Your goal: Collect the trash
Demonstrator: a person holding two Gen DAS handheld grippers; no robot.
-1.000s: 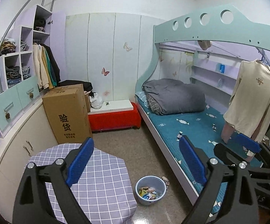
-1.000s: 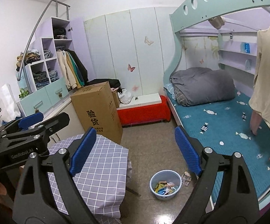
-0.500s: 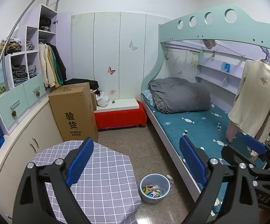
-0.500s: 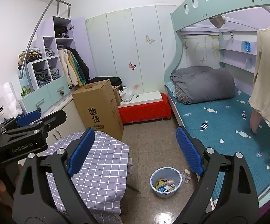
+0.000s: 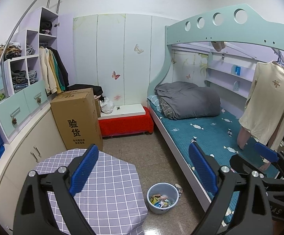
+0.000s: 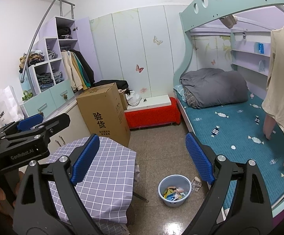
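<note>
I read both tools as spread wide with nothing between the pads: the left gripper [image 5: 143, 168] and the right gripper [image 6: 142, 156] hang side by side above the floor, angled slightly down, each visible at the edge of the other's view. The trash bin [image 6: 174, 190], a pale blue round tub holding mixed wrappers [image 6: 173, 192], stands on the speckled floor [image 6: 157, 152] between the checked tablecloth [image 6: 106, 168] and the lower bunk [image 6: 240, 129]. I see 1 loose scrap of paper [image 6: 196, 183] on the floor just beside the bin, on its bunk side.
</note>
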